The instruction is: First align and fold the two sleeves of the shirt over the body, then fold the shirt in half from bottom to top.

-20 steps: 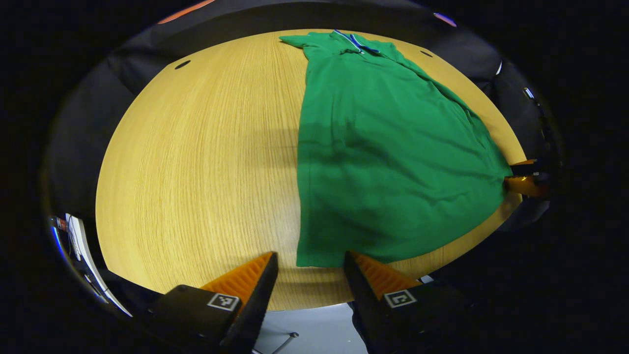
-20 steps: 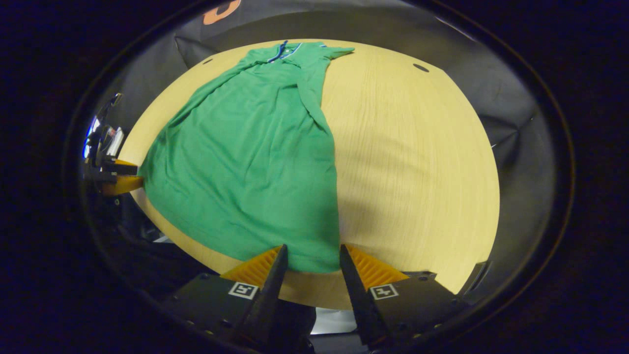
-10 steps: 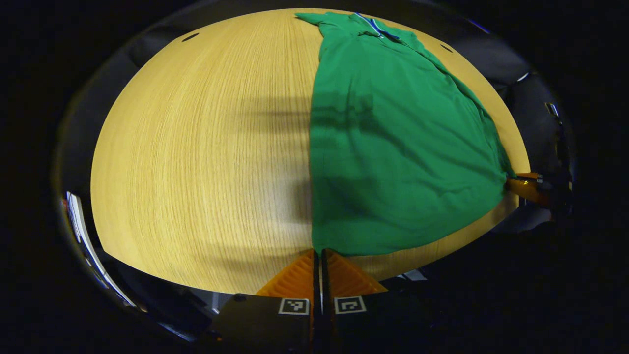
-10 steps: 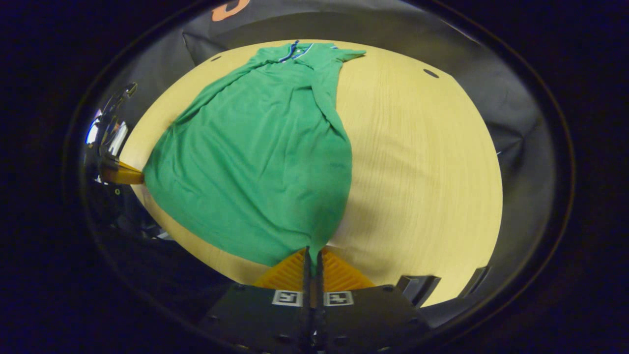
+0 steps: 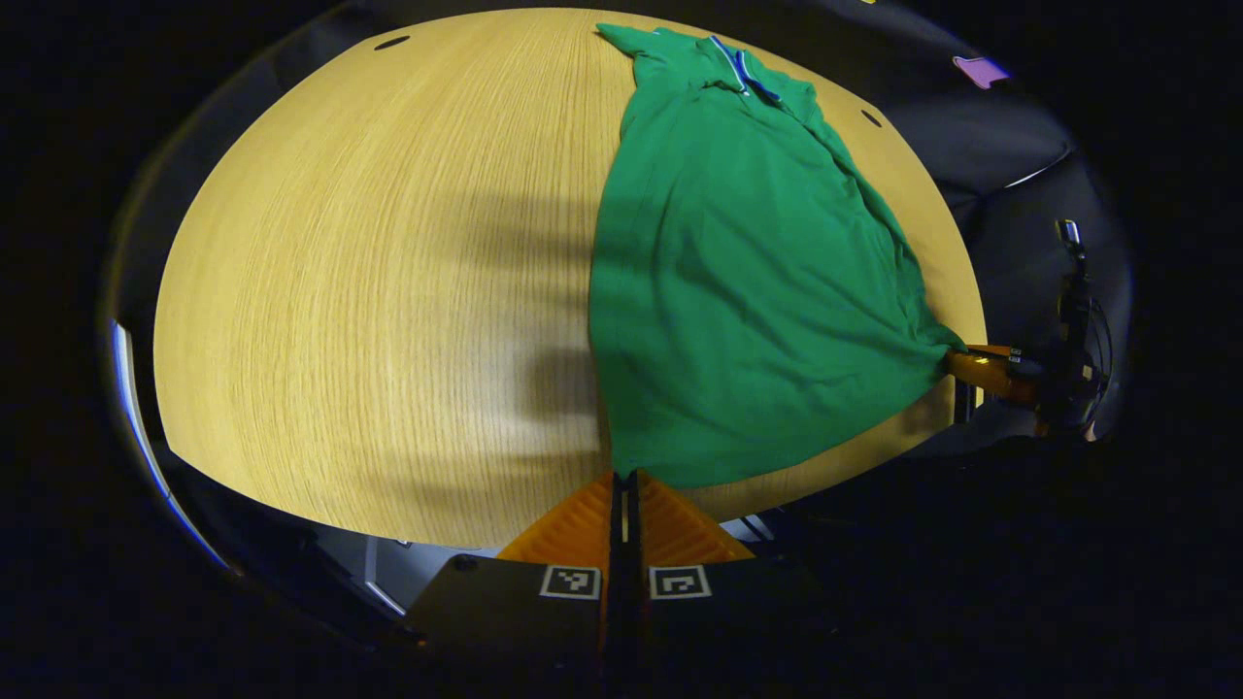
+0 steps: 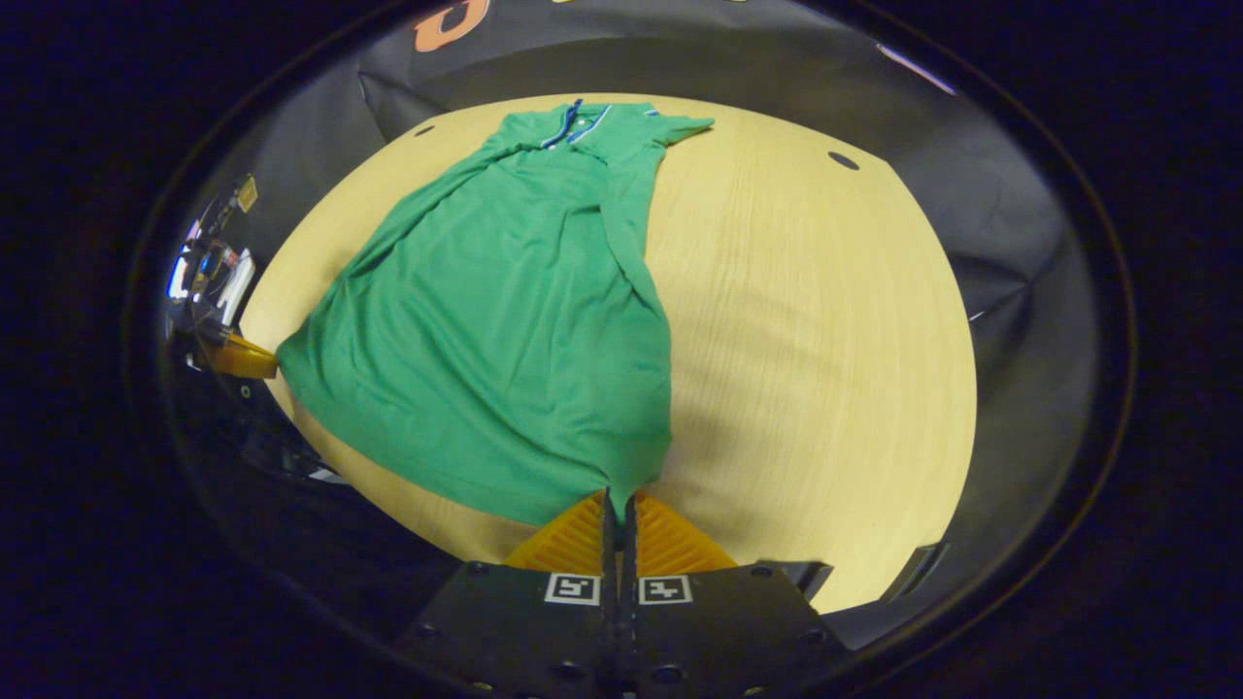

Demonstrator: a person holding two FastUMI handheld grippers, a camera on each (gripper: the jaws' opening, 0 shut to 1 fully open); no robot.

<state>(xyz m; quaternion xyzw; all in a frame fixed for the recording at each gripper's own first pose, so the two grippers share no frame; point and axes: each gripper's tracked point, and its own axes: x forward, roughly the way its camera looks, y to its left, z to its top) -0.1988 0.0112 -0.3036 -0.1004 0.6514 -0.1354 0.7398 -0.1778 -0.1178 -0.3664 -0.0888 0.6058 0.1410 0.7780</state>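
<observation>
A green polo shirt (image 5: 748,291) lies lengthwise on the round wooden table (image 5: 369,272), its collar at the far end and both sleeves folded in over the body. My left gripper (image 5: 624,478) is shut on the hem's left corner at the near table edge. My right gripper (image 6: 619,495) is shut on the hem's right corner. In the right gripper view the shirt (image 6: 505,311) stretches between the two corners, with the left gripper (image 6: 238,359) at its far left. In the left gripper view the right gripper (image 5: 991,371) pinches the other corner at the right.
The black cloth wall (image 6: 777,78) rings the table (image 6: 816,340). Small dark holes (image 5: 391,43) mark the tabletop near its far rim. Bare wood lies to the left of the shirt in the left gripper view and to its right in the right gripper view.
Both grippers went from open beside the hem to shut on its corners. Since then the hem has lifted slightly and the corners are pulled taut.
</observation>
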